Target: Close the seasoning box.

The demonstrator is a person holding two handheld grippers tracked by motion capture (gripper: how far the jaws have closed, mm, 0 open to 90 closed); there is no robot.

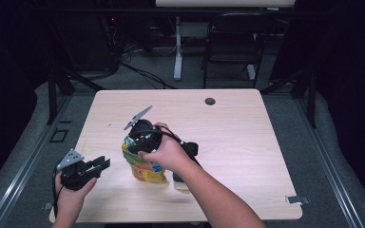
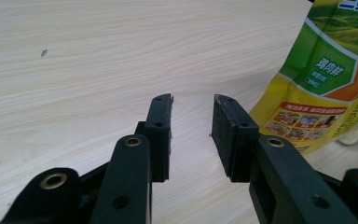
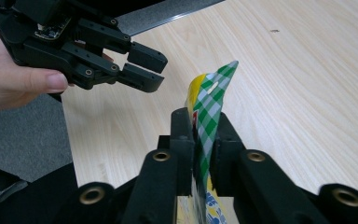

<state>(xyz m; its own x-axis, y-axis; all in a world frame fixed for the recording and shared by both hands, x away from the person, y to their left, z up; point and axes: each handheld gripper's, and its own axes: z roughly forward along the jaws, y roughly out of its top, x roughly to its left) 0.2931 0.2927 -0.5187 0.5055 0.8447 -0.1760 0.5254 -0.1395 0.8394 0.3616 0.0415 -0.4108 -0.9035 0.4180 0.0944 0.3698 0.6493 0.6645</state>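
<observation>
A yellow and green snack bag (image 1: 145,170) stands upright near the table's front middle. My right gripper (image 1: 134,140) comes down on its top and is shut on the bag's green-checked top seal (image 3: 210,105), which sticks up between the jaws. My left gripper (image 1: 103,165) is held low at the front left of the table, a short way left of the bag, with its jaws open and nothing between them. In the left gripper view the open gripper (image 2: 192,133) points at bare wood, with the bag (image 2: 318,79) to its right. The left gripper (image 3: 142,67) also appears in the right gripper view.
The light wooden table (image 1: 247,133) has a round cable hole (image 1: 210,101) near its far edge. A small black object (image 1: 190,148) lies just right of the bag, behind the right forearm. A dark chair (image 1: 230,40) and a desk leg stand beyond the table.
</observation>
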